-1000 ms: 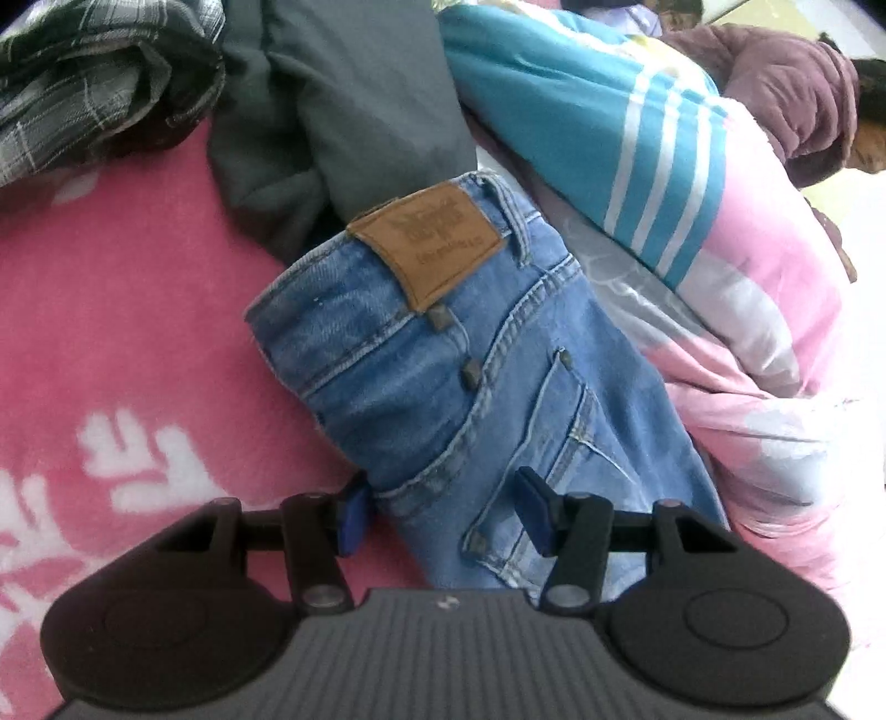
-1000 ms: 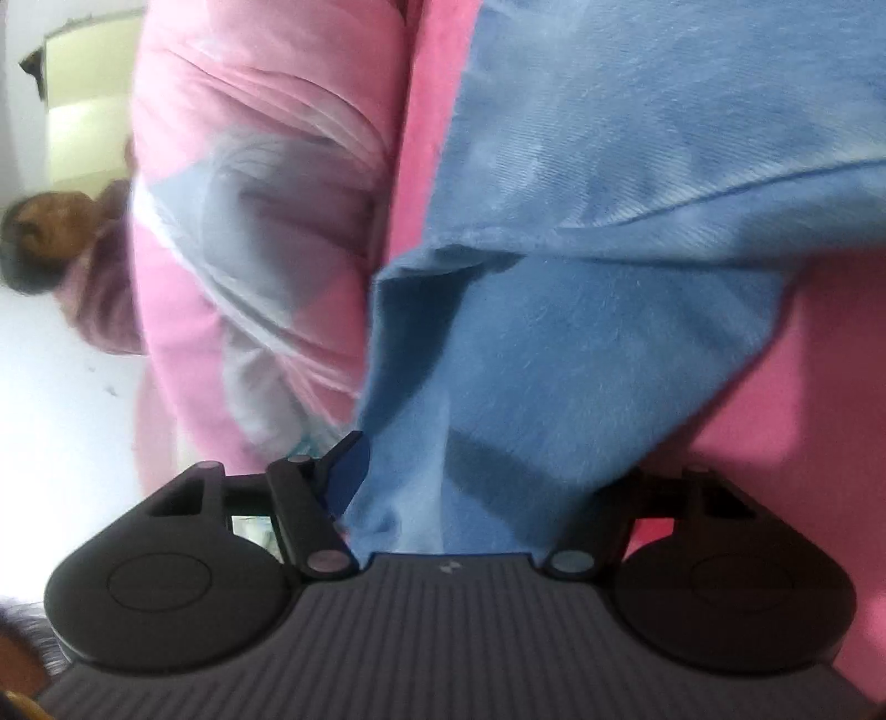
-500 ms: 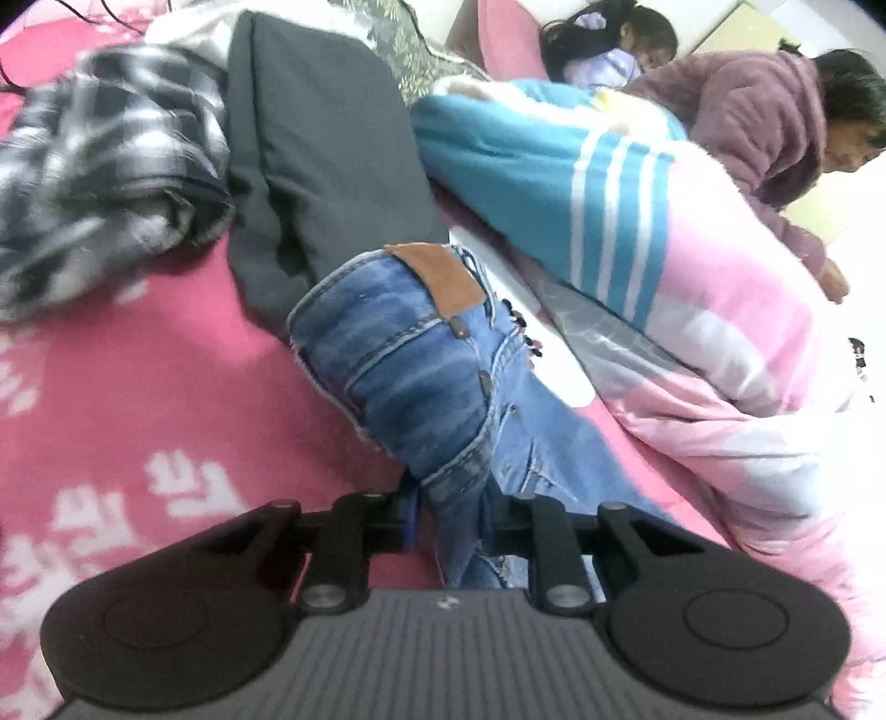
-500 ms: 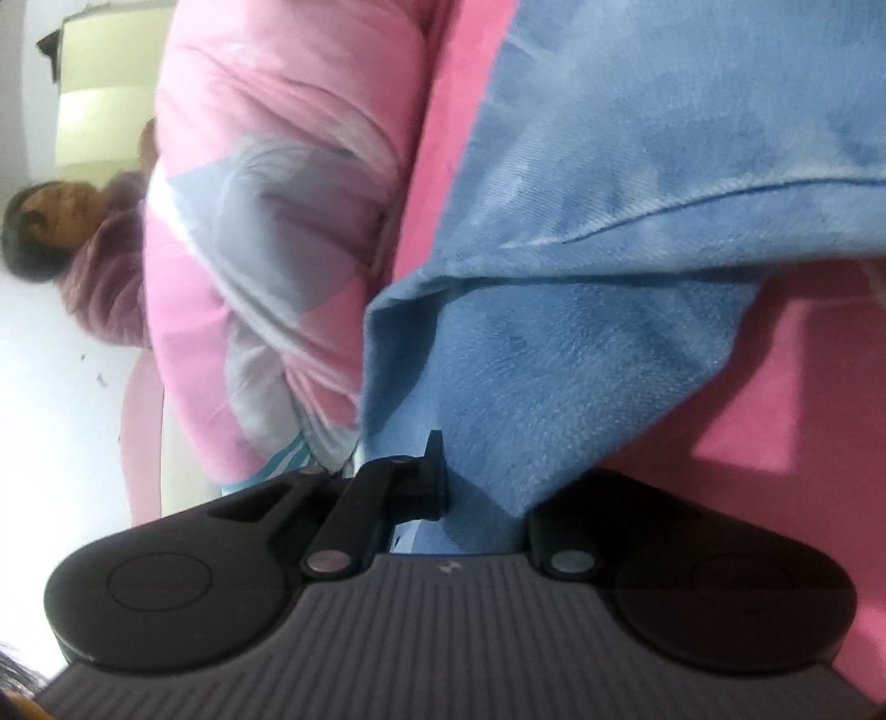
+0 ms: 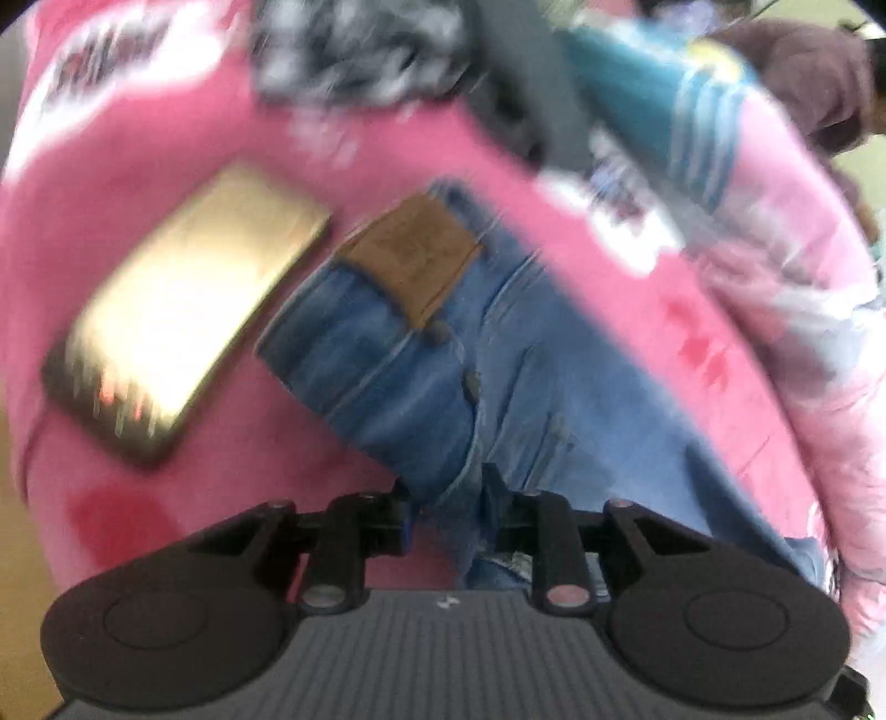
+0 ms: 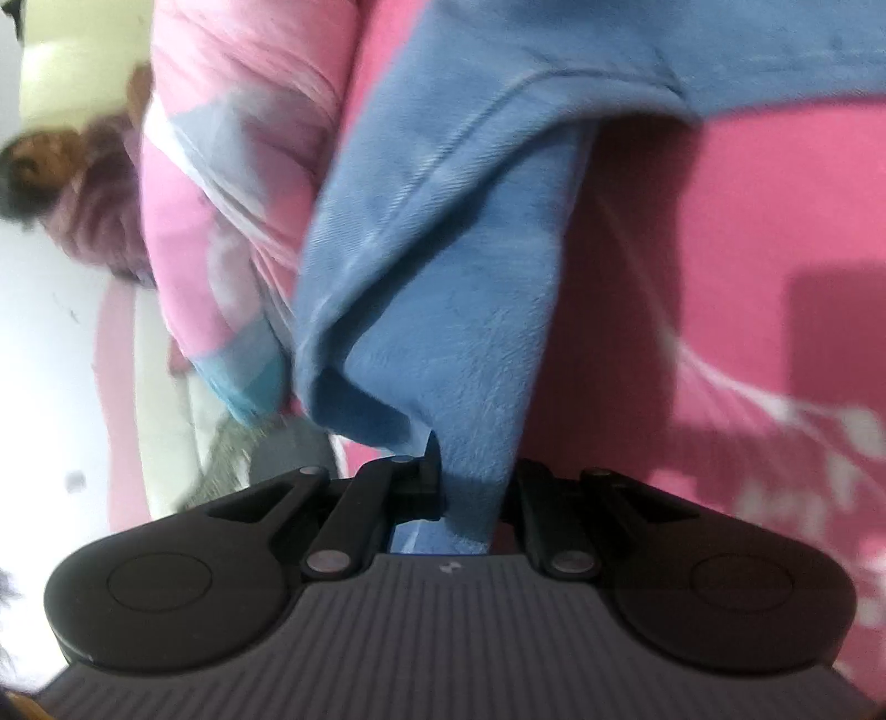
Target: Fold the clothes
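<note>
Blue jeans point(image 5: 443, 354) with a brown leather waist patch point(image 5: 412, 252) hang lifted over a pink blanket point(image 5: 166, 498). My left gripper point(image 5: 449, 512) is shut on the jeans at the waistband side near a back pocket. In the right wrist view, the jeans point(image 6: 443, 310) show their pale fuzzy inner side and a hem fold. There my right gripper point(image 6: 470, 487) is shut on a bunched end of that denim. The left wrist view is blurred by motion.
A gold phone point(image 5: 183, 315) lies on the pink blanket left of the jeans. A plaid garment point(image 5: 354, 50) and a dark grey garment point(image 5: 526, 94) lie behind. A pink, teal and white striped quilt point(image 5: 720, 183) runs along the right. A person in a purple top point(image 5: 797, 72) sits beyond it.
Both grippers went from open to shut on the jeans and lifted them. The left view has swung quickly, bringing the gold phone into sight.
</note>
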Demonstrator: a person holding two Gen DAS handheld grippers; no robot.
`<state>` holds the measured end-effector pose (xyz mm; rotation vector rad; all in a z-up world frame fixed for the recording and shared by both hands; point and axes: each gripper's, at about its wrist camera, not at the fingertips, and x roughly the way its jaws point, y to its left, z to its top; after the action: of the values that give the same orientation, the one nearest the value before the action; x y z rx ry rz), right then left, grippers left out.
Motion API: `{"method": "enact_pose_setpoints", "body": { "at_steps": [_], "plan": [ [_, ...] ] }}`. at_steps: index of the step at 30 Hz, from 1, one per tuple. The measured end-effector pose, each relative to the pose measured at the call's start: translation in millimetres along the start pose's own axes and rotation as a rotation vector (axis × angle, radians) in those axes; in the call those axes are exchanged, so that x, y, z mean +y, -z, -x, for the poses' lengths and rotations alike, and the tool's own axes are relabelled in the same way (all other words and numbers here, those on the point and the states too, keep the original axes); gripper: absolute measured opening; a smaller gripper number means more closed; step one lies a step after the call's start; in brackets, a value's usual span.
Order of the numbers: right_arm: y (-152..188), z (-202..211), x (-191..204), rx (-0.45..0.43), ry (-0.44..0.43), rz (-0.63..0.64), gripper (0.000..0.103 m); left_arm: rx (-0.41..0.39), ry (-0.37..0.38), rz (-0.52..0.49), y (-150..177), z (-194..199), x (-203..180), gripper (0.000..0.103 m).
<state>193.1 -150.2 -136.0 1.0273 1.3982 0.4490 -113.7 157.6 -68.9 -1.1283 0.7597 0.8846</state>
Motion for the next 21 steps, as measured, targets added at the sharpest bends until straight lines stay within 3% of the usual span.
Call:
{"method": "enact_pose_setpoints", "body": {
  "at_steps": [2,3,4,5,7,9,11,13,16,18,21],
  "plan": [
    [-7,-7,-7,0.068,0.082,0.000,0.019,0.040,-0.013,0.004,1,-6,10,0.038],
    [-13,-12,-9,0.118,0.125,-0.002,0.030,0.043,-0.005,-0.024,0,-2,9,0.041],
    [-19,-17,-10,0.169,0.168,-0.004,0.032,0.059,0.000,-0.065,-1,2,7,0.050],
    [-18,-13,-2,0.217,0.219,0.047,0.035,0.080,0.003,-0.104,-1,6,5,0.055],
    [-13,-4,16,0.313,0.324,0.166,0.050,0.132,0.008,-0.164,1,17,3,0.057],
    [-4,7,37,0.398,0.411,0.291,0.052,0.171,0.018,-0.219,3,31,3,0.057],
    [12,18,64,0.449,0.453,0.423,0.052,0.157,0.047,-0.297,1,50,-1,0.056],
    [34,17,102,0.467,0.425,0.625,0.052,0.105,0.073,-0.384,-6,66,-8,0.056],
    [60,-29,182,0.453,0.305,0.979,0.052,-0.010,0.062,-0.504,-25,80,-22,0.057],
    [67,-81,227,0.447,0.246,1.206,0.052,-0.011,0.021,-0.538,-40,70,-24,0.060],
    [104,-151,256,0.497,0.200,1.529,0.052,-0.014,-0.041,-0.590,-63,54,-28,0.060]
  ]
}}
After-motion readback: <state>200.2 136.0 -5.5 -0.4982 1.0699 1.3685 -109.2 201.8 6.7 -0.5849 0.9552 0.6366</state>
